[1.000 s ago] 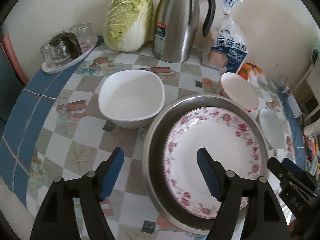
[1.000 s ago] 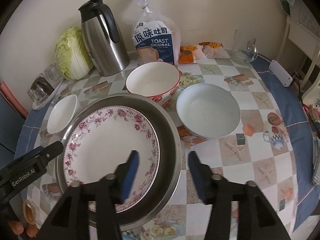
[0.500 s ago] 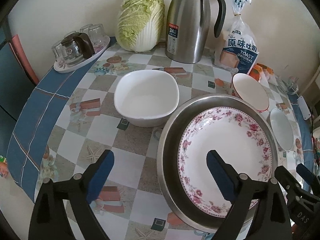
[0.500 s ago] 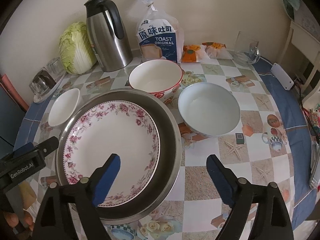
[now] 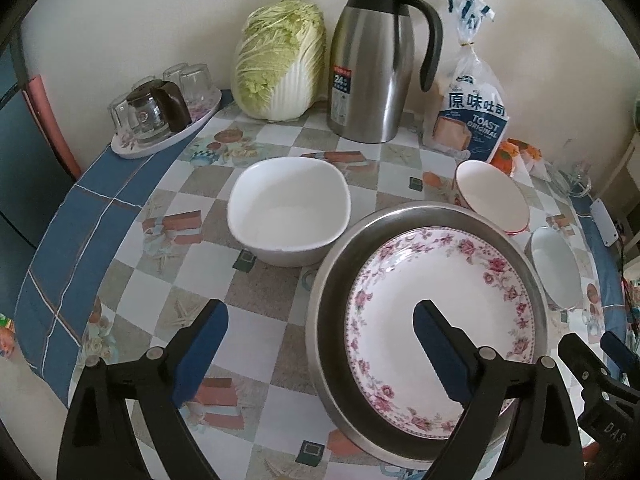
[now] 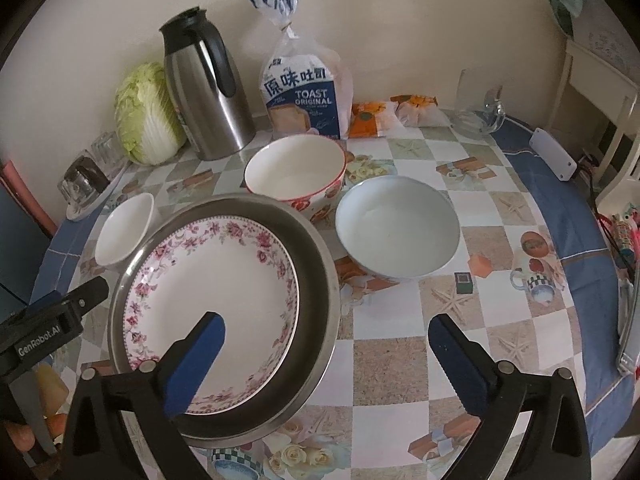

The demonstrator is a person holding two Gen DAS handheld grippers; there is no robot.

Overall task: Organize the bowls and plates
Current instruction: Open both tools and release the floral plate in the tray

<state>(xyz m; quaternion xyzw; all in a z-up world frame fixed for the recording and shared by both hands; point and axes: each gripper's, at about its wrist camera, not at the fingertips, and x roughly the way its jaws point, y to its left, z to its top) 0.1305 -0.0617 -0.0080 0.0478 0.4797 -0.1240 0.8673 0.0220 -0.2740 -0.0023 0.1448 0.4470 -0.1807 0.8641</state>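
Observation:
A floral plate [image 5: 436, 320] [image 6: 212, 300] lies inside a steel basin [image 5: 332, 300] [image 6: 316, 264]. A squarish white bowl [image 5: 288, 216] [image 6: 124, 228] stands left of the basin. A red-rimmed bowl [image 5: 492, 200] [image 6: 296, 176] and a pale round bowl [image 5: 556, 268] [image 6: 396, 228] stand behind and right of it. My left gripper [image 5: 320, 348] is open and empty, straddling the basin's left rim from above. My right gripper [image 6: 332, 352] is open and empty, above the basin's right rim.
A steel thermos [image 5: 376, 64] [image 6: 204, 88], a cabbage [image 5: 276, 60], a toast bag [image 6: 304, 92] and a tray of glasses [image 5: 160, 120] stand along the wall. Snack packets [image 6: 392, 116] and a glass jug [image 6: 480, 104] sit at the back right. A white chair [image 6: 600, 112] stands to the right.
Both grippers have opened wide and pulled back from the basin with the plate, which stays on the table. The bowls have not moved.

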